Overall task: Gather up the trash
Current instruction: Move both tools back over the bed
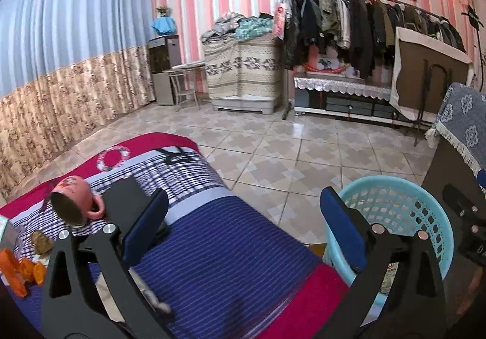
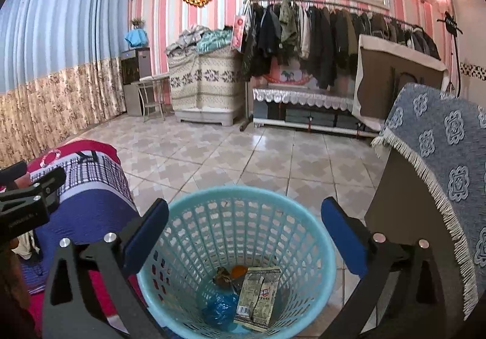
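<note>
Right gripper (image 2: 244, 228) jaws wide, empty, above the light-blue plastic mesh basket (image 2: 194, 208) at lower centre; green snack wrapper (image 2: 258, 293), blue plastic bag (image 2: 221, 307) and orange scrap (image 2: 239, 270) lie inside. Left gripper (image 1: 244, 229) jaws wide, empty, over the striped blue-and-red cloth-covered table (image 1: 227, 235); orange peel pieces (image 1: 21, 272) at lower left.

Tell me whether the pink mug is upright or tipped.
Tipped: the pink mug lies on its side on the striped cloth, mouth facing the camera.

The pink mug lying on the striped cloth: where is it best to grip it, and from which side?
Probably by the handle. The pink mug lies on its side, mouth toward the camera, handle on its right, facing the open left gripper. Come from the right; the body looks wide and might roll.
</note>
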Motion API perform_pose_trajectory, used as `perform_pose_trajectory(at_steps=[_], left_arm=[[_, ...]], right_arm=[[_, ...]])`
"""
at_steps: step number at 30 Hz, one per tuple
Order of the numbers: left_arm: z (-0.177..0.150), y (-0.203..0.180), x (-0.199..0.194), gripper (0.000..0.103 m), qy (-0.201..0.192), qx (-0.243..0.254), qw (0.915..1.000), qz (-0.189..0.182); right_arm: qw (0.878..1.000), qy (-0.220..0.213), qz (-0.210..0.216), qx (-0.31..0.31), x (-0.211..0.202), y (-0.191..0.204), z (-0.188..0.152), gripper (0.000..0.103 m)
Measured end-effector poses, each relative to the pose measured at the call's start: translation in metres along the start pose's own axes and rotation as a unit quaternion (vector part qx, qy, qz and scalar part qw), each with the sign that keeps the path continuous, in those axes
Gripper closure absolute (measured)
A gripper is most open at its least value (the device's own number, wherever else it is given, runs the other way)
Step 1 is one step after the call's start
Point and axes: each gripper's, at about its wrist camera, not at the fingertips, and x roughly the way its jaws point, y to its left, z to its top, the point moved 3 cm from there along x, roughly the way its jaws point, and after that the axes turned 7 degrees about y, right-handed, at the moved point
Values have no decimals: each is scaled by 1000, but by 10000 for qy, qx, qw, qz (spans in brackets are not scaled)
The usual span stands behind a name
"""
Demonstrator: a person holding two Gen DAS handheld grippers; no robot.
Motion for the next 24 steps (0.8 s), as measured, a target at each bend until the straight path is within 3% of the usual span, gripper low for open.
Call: perform_pose_trajectory(at_steps=[7,13,24], left_arm=[[-12,38,-50,6,-204,-184,9988,411],[-34,82,-79,6,-105,-441,9958,792],[-73,163,-135,6,-90,-918,9817,1669]], right_arm=[[9991,-162,360,-152,-23,24,4,5],[9967,-215,706,-351,-37,56,2,5],[9864,-21,1517,-627,-51,111,-12,5]])
